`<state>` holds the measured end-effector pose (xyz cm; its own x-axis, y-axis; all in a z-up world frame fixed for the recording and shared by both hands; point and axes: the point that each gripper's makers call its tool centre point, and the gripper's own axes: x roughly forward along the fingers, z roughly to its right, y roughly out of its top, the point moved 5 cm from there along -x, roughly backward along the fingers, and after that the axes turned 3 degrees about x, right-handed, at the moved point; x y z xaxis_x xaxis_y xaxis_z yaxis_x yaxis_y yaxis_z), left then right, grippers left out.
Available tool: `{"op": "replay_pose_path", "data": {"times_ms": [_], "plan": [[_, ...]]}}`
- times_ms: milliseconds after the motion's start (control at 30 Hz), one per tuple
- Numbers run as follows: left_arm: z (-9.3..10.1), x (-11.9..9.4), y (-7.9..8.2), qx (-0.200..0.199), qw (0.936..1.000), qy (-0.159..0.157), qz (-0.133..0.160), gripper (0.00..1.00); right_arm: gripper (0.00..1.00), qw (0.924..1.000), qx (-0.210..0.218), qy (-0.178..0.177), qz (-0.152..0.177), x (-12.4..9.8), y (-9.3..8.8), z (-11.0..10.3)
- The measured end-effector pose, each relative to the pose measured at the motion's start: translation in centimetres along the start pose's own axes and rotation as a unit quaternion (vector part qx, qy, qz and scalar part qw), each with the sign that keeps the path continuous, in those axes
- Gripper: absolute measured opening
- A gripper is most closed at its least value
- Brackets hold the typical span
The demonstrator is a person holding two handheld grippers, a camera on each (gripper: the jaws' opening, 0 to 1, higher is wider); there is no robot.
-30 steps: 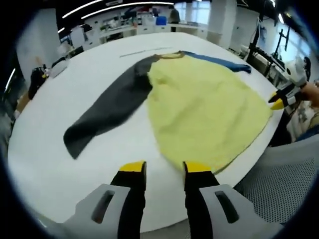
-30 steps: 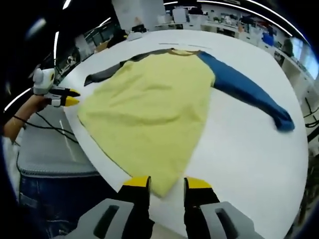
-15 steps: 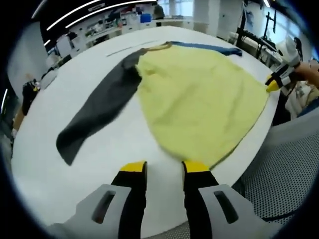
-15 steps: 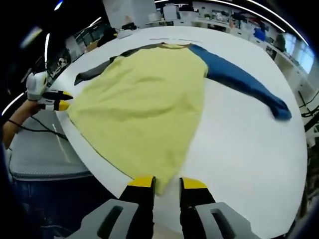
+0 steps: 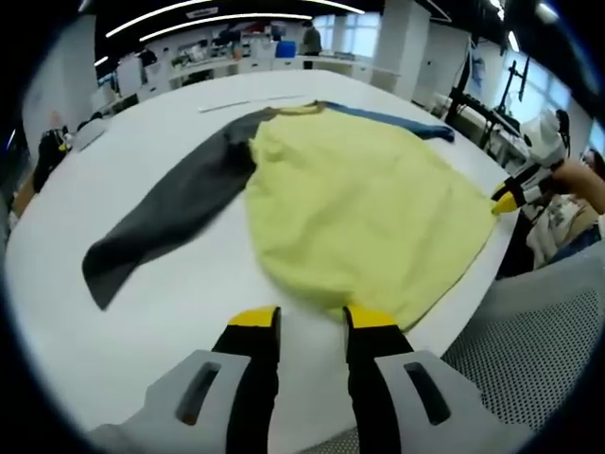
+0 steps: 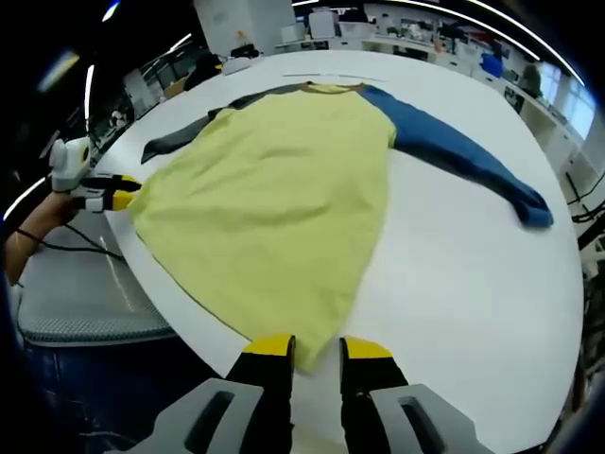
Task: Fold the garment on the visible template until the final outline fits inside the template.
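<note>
A long-sleeved garment lies flat on the white table (image 5: 113,369), with a yellow body (image 5: 359,199) (image 6: 274,189), a grey sleeve (image 5: 165,213) (image 6: 194,128) and a blue sleeve (image 5: 397,118) (image 6: 454,156). My left gripper (image 5: 312,320) is open just short of the near hem, its right jaw tip touching the yellow edge. It also appears in the right gripper view as the left gripper (image 6: 112,197), at the hem's other corner. My right gripper (image 6: 317,348) is open with a hem corner lying between its jaws. From the left gripper view the right gripper (image 5: 506,197) sits at that corner.
A thin dark line (image 5: 241,101) runs on the table beyond the collar. A grey mesh chair (image 5: 529,359) (image 6: 76,293) stands at the table's near edge. A hand (image 6: 38,222) holds the left gripper. Desks and equipment fill the room behind.
Both views have closed in on the garment's hem. The right gripper's jaws have narrowed a little around the hem corner. The garment lies as before.
</note>
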<state>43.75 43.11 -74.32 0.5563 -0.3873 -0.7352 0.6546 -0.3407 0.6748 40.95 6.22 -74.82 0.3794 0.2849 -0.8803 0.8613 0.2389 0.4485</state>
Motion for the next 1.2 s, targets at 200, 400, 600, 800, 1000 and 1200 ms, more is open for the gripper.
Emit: {"op": "replay_pose_path", "data": {"times_ms": [200,400,600,800,1000,1200], "plan": [[1.0,0.9,0.4,-0.053,0.9983,-0.019,0.014,0.2,0.13,1.0,-0.002,-0.004,0.001,0.0,-0.1,0.0],[1.6,1.3,0.7,-0.04,0.9989,-0.022,0.01,0.14,0.09,1.0,0.001,-0.003,0.004,0.1,-0.1,-0.2],[1.6,1.1,0.6,-0.041,0.9989,-0.022,0.005,0.05,0.04,1.0,0.009,-0.003,-0.002,0.0,-0.3,-0.2],[1.4,0.2,0.5,-0.05,0.9986,-0.018,0.008,0.01,0.02,0.9993,0.036,-0.001,-0.006,0.0,-0.4,-0.2],[1.1,-0.7,0.5,-0.058,0.9981,-0.016,0.012,0.01,0.0,0.9989,0.046,0.001,-0.006,-0.1,-0.3,-0.1],[1.2,-1.2,0.3,-0.064,0.9978,-0.018,-0.001,0.01,0.0,0.9997,0.023,-0.005,-0.012,-0.5,-0.2,0.2]]}}
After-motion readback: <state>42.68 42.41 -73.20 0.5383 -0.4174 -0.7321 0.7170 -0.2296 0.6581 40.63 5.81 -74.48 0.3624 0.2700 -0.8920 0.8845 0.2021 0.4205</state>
